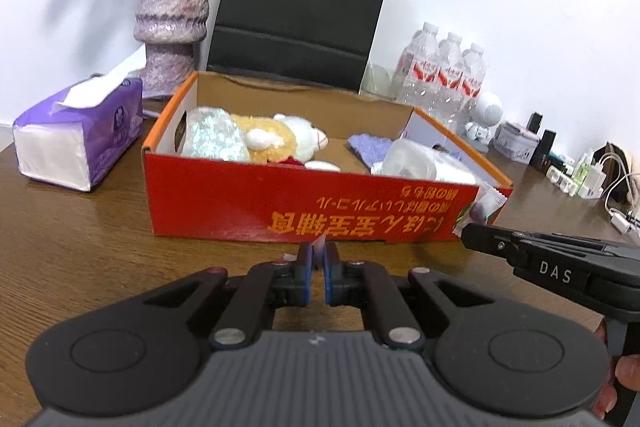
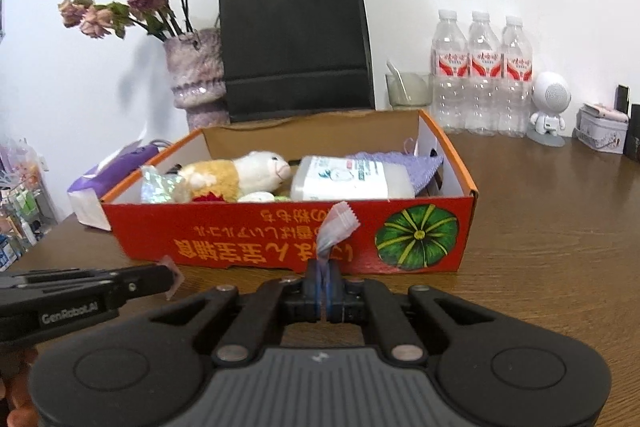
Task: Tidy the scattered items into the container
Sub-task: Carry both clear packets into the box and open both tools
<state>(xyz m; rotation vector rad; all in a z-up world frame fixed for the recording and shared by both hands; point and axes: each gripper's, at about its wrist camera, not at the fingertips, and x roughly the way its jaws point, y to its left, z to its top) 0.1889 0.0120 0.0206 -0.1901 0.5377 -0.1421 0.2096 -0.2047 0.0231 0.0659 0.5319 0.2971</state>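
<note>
The left hand-held gripper [image 1: 319,254] is clenched on a small wrapper scrap [image 1: 320,242]; the right hand-held gripper [image 2: 325,273] is clenched on a crinkled sachet [image 2: 336,227], the red box [image 2: 240,231] at twelve o'clock.

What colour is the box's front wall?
Red, with yellow lettering and a green pumpkin picture, on the open cardboard box; clearest in the right wrist view.

My red box [image 2: 248,239] carries yellow lettering and a green pumpkin print [image 2: 416,237]; the tissue pack [image 1: 80,143] is purple, the bag [image 2: 294,43] black.

Open red box [image 2: 280,239] holds plush toy [image 2: 240,177], bottle [image 2: 352,179], purple cloth [image 2: 424,167].
</note>
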